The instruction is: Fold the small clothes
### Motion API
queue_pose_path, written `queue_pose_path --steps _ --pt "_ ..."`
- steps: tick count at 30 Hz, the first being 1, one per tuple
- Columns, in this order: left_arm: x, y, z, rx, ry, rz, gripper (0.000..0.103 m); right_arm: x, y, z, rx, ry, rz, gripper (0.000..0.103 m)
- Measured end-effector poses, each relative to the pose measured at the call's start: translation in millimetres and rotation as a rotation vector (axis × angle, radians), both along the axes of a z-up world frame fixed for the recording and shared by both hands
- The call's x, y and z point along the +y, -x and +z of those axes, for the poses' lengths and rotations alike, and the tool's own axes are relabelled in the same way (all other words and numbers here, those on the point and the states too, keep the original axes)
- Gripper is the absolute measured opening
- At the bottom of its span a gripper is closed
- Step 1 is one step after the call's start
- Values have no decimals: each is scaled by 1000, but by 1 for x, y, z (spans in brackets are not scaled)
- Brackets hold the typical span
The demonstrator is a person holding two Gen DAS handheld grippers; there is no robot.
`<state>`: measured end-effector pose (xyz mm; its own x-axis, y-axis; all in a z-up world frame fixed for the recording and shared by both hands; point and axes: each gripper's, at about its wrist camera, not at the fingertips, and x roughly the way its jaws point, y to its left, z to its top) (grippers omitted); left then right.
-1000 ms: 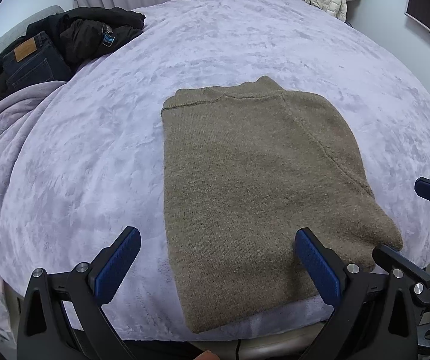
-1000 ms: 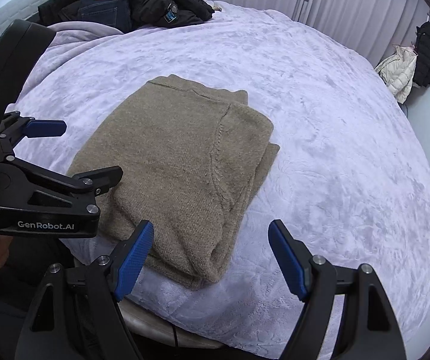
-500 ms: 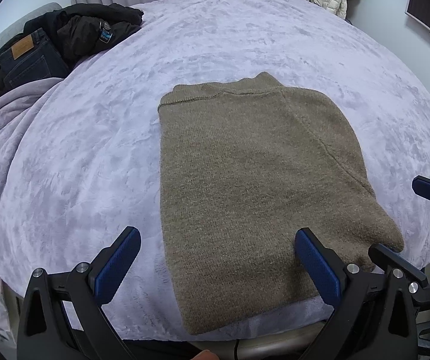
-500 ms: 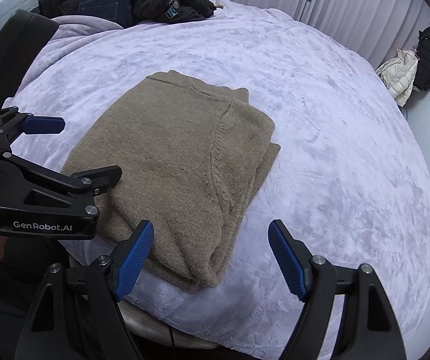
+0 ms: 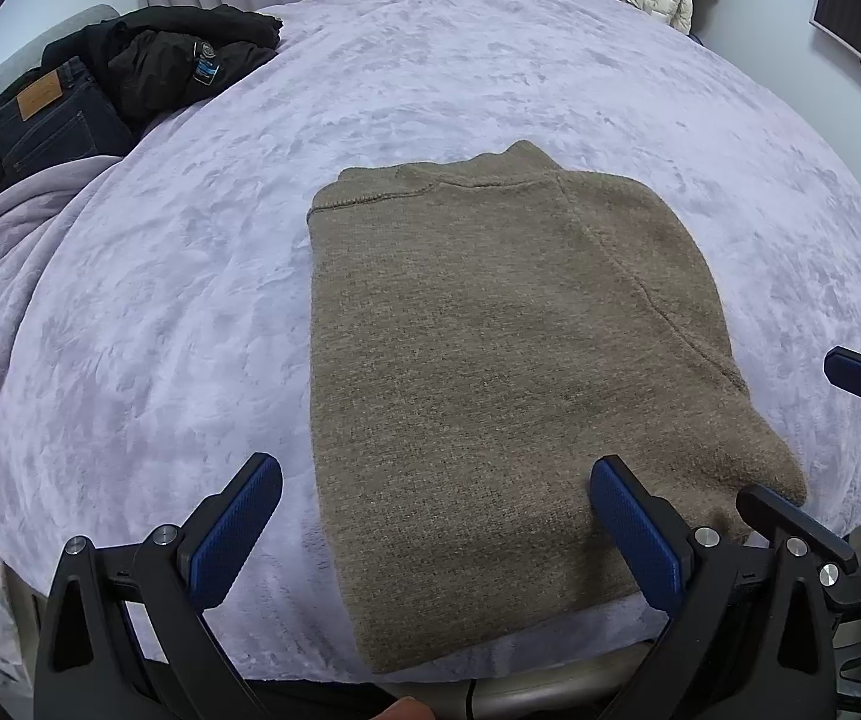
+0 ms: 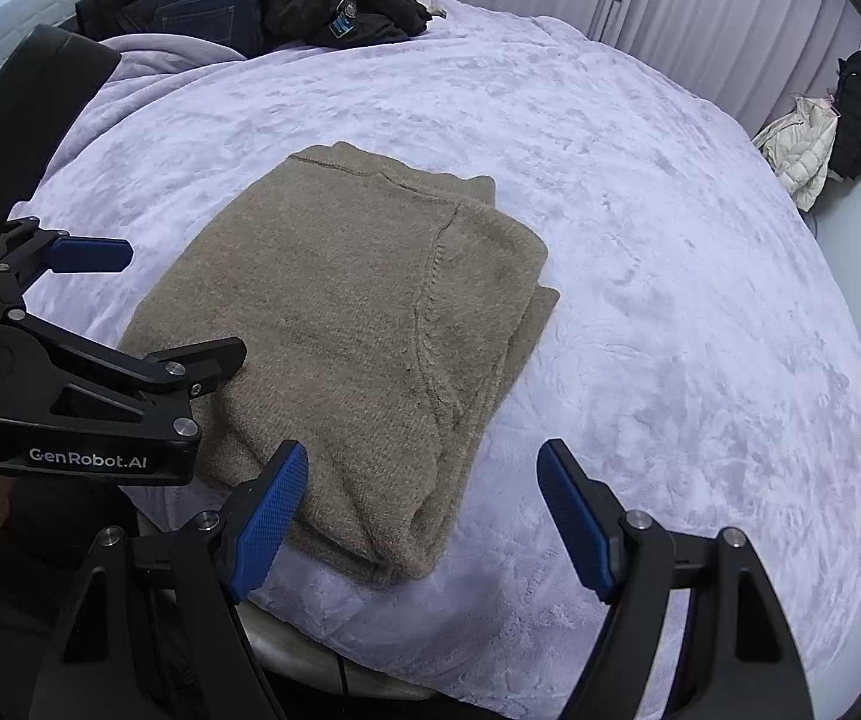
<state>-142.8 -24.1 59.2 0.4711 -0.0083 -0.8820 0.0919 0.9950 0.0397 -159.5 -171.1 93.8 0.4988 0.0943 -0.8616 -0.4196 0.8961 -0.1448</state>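
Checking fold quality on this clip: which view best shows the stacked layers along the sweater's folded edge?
The right wrist view: the sweater shows its stacked layers along the right edge and near corner. The left wrist view shows the sweater mostly from above, with that edge foreshortened and no layers distinguishable.

Both views face bedward – sharing the sweater [image 5: 490, 372].

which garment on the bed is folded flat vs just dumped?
The tan sweater, lying as a neat rectangle near the bed's front edge. The black jacket and dark jeans sit heaped at the far left corner.
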Motion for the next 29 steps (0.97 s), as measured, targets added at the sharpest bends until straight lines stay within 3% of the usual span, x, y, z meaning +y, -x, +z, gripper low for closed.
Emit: queue_pose_path --steps 23,29 --pt "-9 -1 1 2 -21 -14 103 -7 -3 2 -6 -33 15 82" --pt "-32 0 8 -24 -42 -51 103 -25 -2 1 -16 -60 -10 81"
